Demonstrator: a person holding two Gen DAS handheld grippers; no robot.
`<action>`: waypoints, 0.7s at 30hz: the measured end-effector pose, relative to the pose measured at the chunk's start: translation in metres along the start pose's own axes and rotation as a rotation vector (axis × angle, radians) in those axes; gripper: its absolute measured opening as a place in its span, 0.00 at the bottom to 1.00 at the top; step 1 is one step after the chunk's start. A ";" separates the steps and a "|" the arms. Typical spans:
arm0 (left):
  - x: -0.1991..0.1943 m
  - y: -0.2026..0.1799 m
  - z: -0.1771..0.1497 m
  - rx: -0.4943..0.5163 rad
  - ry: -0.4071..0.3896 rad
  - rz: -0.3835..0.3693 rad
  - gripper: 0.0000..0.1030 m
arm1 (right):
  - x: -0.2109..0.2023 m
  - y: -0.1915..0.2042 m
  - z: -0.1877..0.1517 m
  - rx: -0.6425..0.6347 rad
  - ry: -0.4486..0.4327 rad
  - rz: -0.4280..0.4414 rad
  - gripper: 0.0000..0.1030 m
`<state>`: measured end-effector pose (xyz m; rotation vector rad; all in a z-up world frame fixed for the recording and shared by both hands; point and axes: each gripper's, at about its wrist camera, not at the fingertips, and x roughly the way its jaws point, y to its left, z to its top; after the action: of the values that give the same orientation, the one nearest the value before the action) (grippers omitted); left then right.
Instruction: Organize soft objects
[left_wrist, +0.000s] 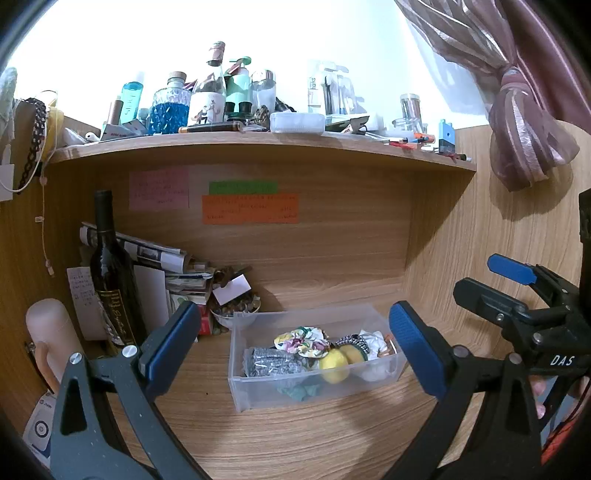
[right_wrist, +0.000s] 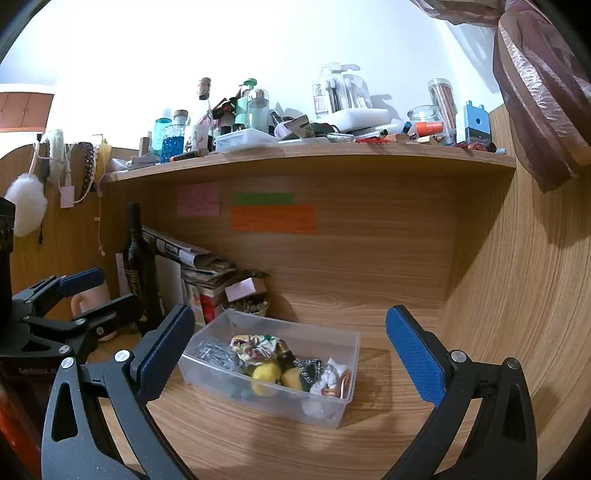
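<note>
Toward the back of the wooden desk (left_wrist: 314, 435), below the shelf, a clear plastic bin (left_wrist: 258, 384) stands with soft things piled inside it. At its left end lies a grey knitted roll (left_wrist: 275, 361); behind that, against the rear wall of the bin, sits a floral scrunchie (left_wrist: 301, 341). A yellow plush piece (left_wrist: 334, 365) fills the middle, a teal scrap (left_wrist: 299, 391) lies at the front wall, and white fabric (left_wrist: 375, 341) bunches at the right end beside a black-and-white patterned band (left_wrist: 351, 341).

The left gripper (left_wrist: 295, 347) is spread wide and holds nothing, its blue pads framing the bin from the front of the desk. The right gripper (right_wrist: 290, 354) is likewise wide and empty, with the bin (right_wrist: 221, 380) between its fingers in its own view; it appears at the right edge of the left view too.

In the back left corner of the desk a dark wine bottle (left_wrist: 110, 273) stands upright against a leaning stack of papers (left_wrist: 159, 258), with a small bowl of trinkets (left_wrist: 236, 310) just beside the bin's left rear corner. Coloured sticky notes (left_wrist: 249, 208) are stuck on the back panel. The shelf (left_wrist: 258, 142) above is crowded with bottles and jars.
</note>
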<state>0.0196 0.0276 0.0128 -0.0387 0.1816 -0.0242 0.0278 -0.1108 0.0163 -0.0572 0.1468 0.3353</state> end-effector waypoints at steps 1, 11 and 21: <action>0.000 0.001 0.000 0.000 0.000 -0.003 1.00 | 0.001 0.000 0.000 -0.001 0.000 0.002 1.00; -0.001 0.000 0.000 -0.008 -0.001 -0.007 1.00 | -0.001 -0.001 0.000 0.006 0.004 0.005 1.00; 0.003 0.006 -0.002 -0.024 0.010 -0.009 1.00 | -0.001 0.000 -0.002 0.007 0.010 0.003 1.00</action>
<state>0.0228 0.0332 0.0101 -0.0631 0.1921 -0.0317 0.0269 -0.1114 0.0145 -0.0514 0.1575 0.3372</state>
